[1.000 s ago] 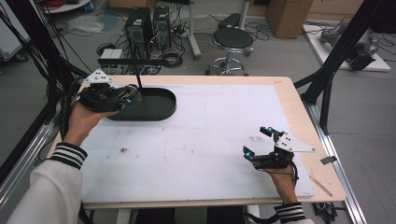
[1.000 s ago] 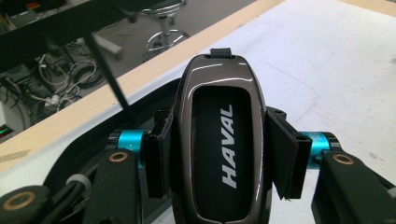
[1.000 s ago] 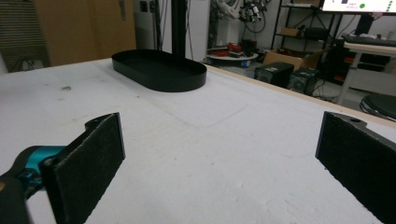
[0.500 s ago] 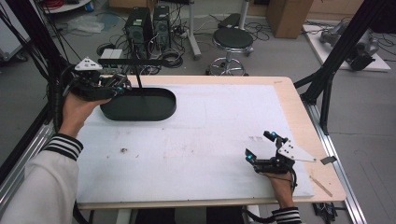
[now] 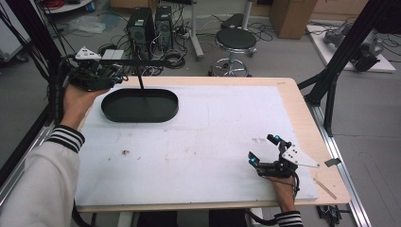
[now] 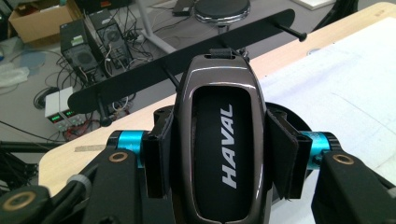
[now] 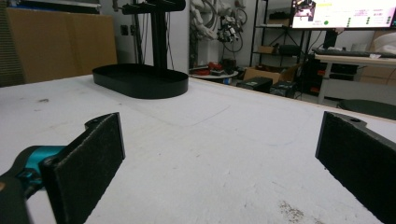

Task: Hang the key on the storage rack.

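A black stand has an oval tray base (image 5: 140,106), an upright post (image 5: 141,80) and a crossbar with pegs (image 5: 137,62) at the table's far left. My left gripper (image 5: 111,77) hovers level beside the crossbar's left end, over the table's far-left corner. In the left gripper view, my left gripper (image 6: 220,156) is shut on a glossy dark key fob (image 6: 219,140) lettered HAVAL, which points at the crossbar (image 6: 187,65). My right gripper (image 5: 263,149) rests low at the front right, open, nothing between its pads (image 7: 88,158), facing the base (image 7: 140,81).
A white mat (image 5: 217,137) covers the wooden table (image 5: 302,109), with small dirt marks (image 5: 125,152). A stool (image 5: 235,40) and computer towers (image 5: 149,28) stand on the floor beyond. A black frame post (image 5: 340,61) rises at the right edge.
My left hand, still gripping the key fob, has lifted and drawn left and away from above the tray, toward the crossbar's left end. The right gripper has sunk slightly toward the table.
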The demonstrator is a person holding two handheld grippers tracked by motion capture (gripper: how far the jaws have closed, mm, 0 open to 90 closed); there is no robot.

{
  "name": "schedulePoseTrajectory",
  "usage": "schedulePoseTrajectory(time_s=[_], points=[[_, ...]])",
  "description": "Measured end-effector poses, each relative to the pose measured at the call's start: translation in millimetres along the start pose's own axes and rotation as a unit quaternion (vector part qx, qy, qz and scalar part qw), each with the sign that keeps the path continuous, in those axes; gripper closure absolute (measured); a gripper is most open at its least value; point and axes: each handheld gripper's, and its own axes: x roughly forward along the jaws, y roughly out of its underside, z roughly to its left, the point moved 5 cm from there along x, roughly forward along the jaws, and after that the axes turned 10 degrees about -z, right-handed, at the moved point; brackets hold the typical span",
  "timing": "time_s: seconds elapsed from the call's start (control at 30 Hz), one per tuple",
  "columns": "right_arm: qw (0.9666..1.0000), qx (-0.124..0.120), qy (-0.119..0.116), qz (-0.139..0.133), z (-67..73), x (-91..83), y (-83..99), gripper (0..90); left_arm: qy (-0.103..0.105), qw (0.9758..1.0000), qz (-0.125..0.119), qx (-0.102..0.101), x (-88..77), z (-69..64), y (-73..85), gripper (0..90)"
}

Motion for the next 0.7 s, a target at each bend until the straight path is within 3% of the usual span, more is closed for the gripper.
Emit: schedulePoseTrajectory(time_s=[0.17, 0.37, 0.7], points=[[1.0, -0.002, 0.0, 0.004, 0.6, 0.9, 2.2, 0.3, -0.01, 0.9999, 0.001, -0.009, 5.0, 6.5, -3.5, 48.8], [1.0, -0.003, 0.007, 0.004, 0.9, 0.8, 2.7, 0.3, -0.024, 0.9997, 0.003, -0.002, 10.8, 12.4, -5.6, 48.8], [0.9999, -0.004, 0.013, 0.002, 0.9, 0.5, 2.8, 0.3, -0.027, 0.9996, 0.0, -0.001, 18.7, 16.4, -3.6, 48.8]])
